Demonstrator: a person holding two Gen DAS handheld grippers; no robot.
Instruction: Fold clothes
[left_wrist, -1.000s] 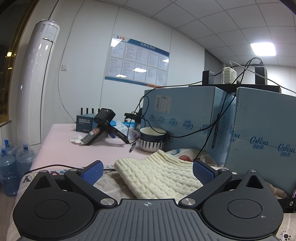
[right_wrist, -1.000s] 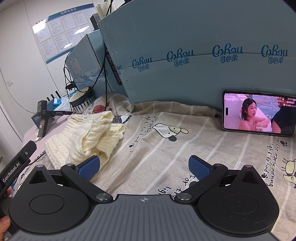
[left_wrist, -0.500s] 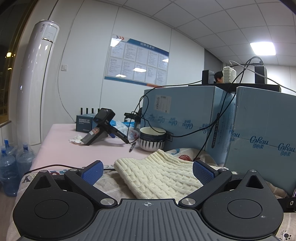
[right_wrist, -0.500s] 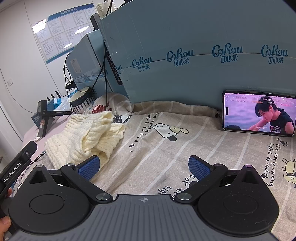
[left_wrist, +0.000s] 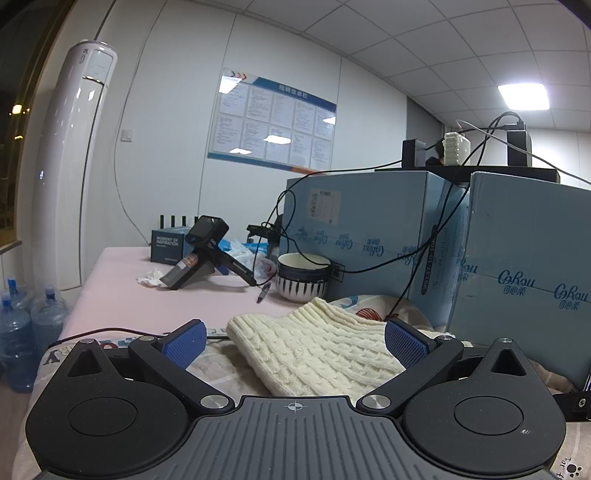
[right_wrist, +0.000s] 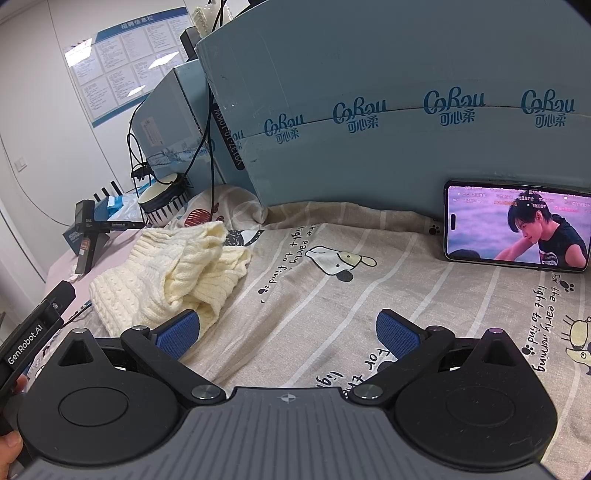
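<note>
Now the cream cable-knit sweater (left_wrist: 325, 350) lies just ahead between the left gripper's (left_wrist: 293, 338) spread fingers; right gripper (right_wrist: 288, 332) gapes too, sweater off its left.

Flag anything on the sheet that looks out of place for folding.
The cream knit sweater lies bunched, not flat. A phone playing video leans against the blue box, and black cables trail down beside the sweater.

Phone (right_wrist: 517, 230) leans against blue boxes (right_wrist: 369, 110); bowl (left_wrist: 303, 277) nearby.
</note>
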